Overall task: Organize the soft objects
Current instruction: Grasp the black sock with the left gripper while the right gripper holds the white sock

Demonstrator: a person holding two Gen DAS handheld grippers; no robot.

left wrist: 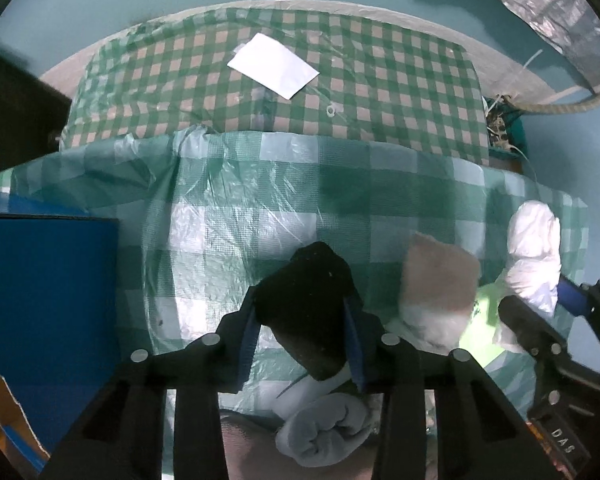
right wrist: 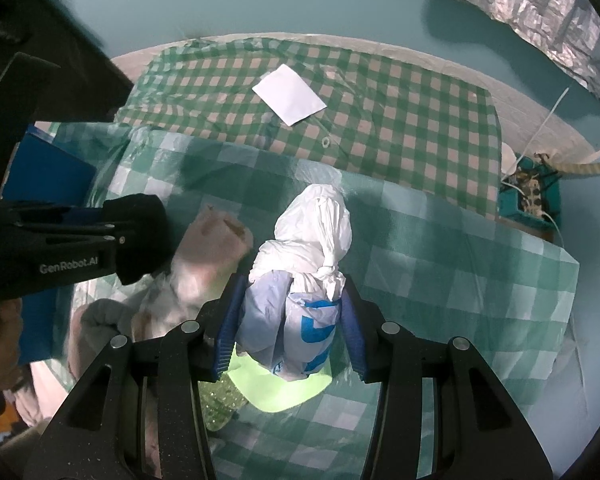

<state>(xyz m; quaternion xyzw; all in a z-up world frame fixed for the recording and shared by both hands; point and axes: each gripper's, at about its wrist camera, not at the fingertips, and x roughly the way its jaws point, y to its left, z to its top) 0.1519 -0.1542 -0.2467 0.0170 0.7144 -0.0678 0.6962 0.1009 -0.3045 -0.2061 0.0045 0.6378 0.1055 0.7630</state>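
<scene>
My left gripper [left wrist: 304, 320] points down over the green-checked table and is shut on a black soft bundle [left wrist: 304, 280], whose sides sit against both blue pads. Under it lies a rolled pale blue towel [left wrist: 324, 432]. To its right stands a beige and white fluffy piece [left wrist: 436, 280]. My right gripper [right wrist: 292, 300] is shut on a knotted white plastic bag with blue print [right wrist: 312, 232], held above a lime-green cloth [right wrist: 280, 384]. In the right wrist view the left gripper [right wrist: 116, 236] with the black bundle [right wrist: 140, 232] is at the left, beside the beige piece [right wrist: 216, 240].
A blue box [left wrist: 48, 300] stands at the table's left edge. A white sheet of paper [left wrist: 274, 66] lies on a second checked surface [left wrist: 380, 92] behind. A teal crate [right wrist: 528, 196] with cables sits on the floor at the right. Silver foil [right wrist: 540, 4] hangs at the upper right.
</scene>
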